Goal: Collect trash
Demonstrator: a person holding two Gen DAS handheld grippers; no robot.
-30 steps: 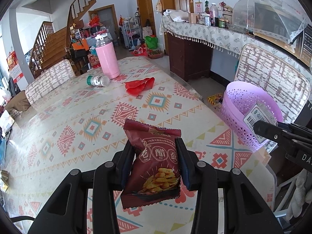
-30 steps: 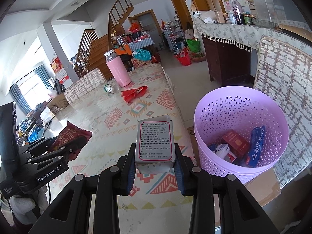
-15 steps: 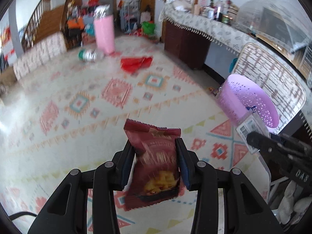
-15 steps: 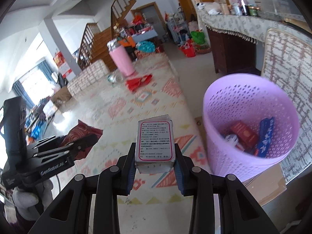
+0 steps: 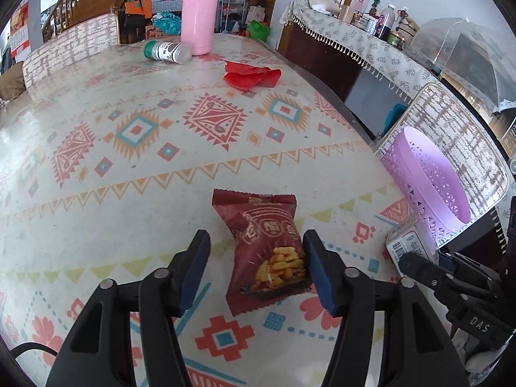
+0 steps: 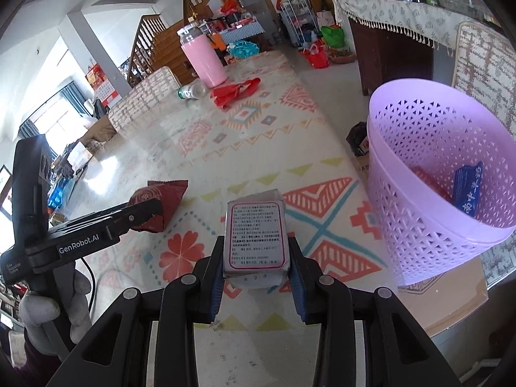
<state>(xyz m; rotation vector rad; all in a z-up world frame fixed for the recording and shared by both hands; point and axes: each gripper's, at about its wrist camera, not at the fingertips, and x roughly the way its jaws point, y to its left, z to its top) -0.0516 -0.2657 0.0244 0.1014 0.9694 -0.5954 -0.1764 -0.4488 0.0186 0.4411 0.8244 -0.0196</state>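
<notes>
A dark red snack bag (image 5: 266,248) lies on the patterned table between the fingers of my left gripper (image 5: 256,269), which is open; the bag leans against the right finger. It also shows in the right wrist view (image 6: 158,201). My right gripper (image 6: 256,264) is shut on a small white carton (image 6: 256,237) with printed text, held low over the table's right end; the carton also shows in the left wrist view (image 5: 409,246). A lilac perforated trash basket (image 6: 429,213) stands just off the table's right edge with a red and a blue wrapper inside.
Far along the table lie a crumpled red wrapper (image 5: 251,74), a fallen bottle with a green cap (image 5: 166,51) and an upright pink flask (image 5: 197,13). Patterned chairs stand at the far left and behind the basket. A sideboard lines the right wall.
My left gripper has opened and let the snack bag down onto the table. Both grippers have dropped lower toward the table; the right one still holds the carton.
</notes>
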